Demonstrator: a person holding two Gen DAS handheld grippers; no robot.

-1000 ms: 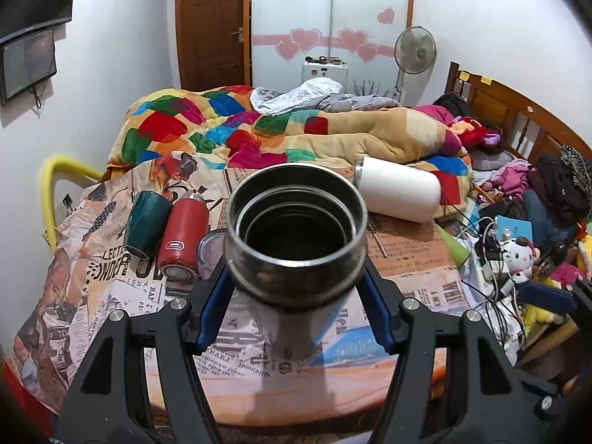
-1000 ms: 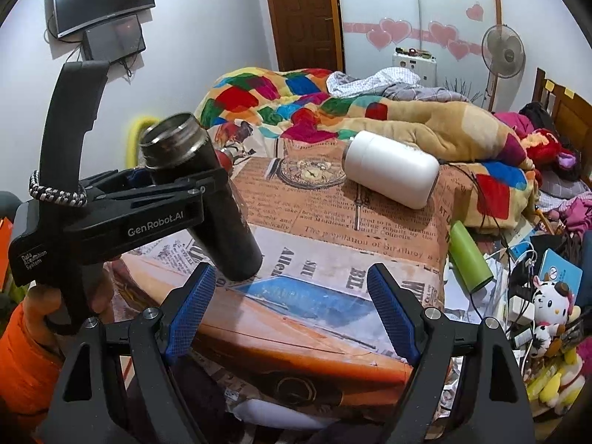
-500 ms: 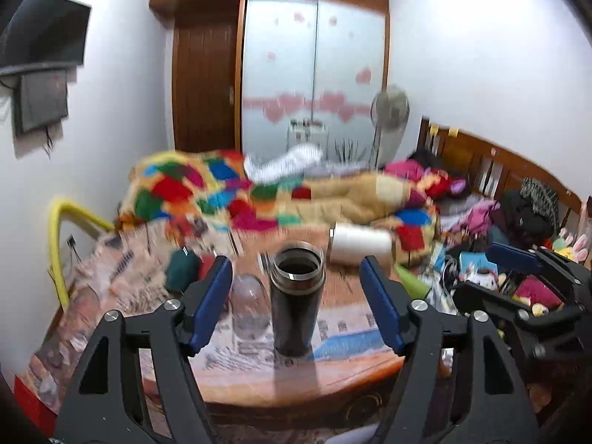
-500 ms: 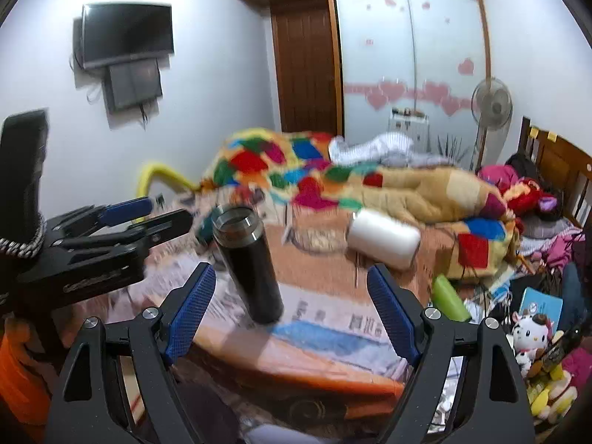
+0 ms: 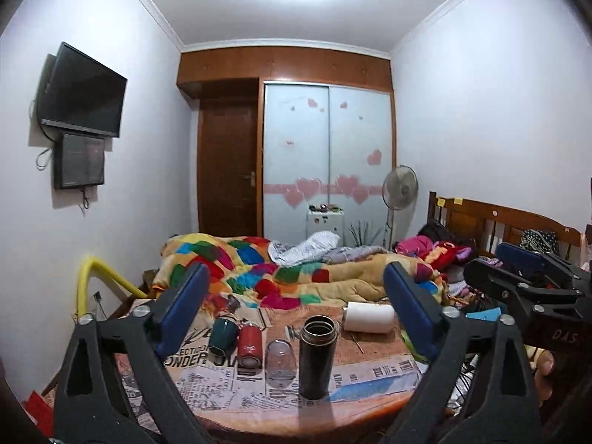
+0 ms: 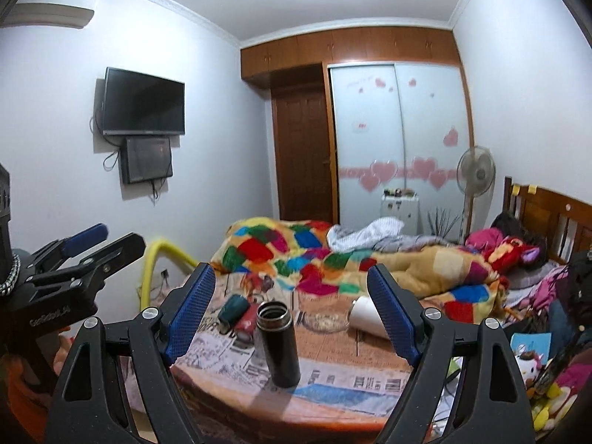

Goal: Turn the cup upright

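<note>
black cup (image 6: 278,344) upright on table (image 6: 333,403) (mouth up) | right gripper (image 6: 292,318) spread wide, empty

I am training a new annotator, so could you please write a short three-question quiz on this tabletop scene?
1. True or false: the dark steel flask stands upright with its mouth open at the top.
2. Multiple choice: the white bottle is (A) upright, (B) lying on its side, (C) held in fingers.
3. Fill in: between the flask and the red bottle a clear ____ stands mouth down.

Key
1. True; it rests on the newspaper-covered table, free of both the left gripper and the right gripper, whose fingers are spread wide.
2. B.
3. glass.
</note>
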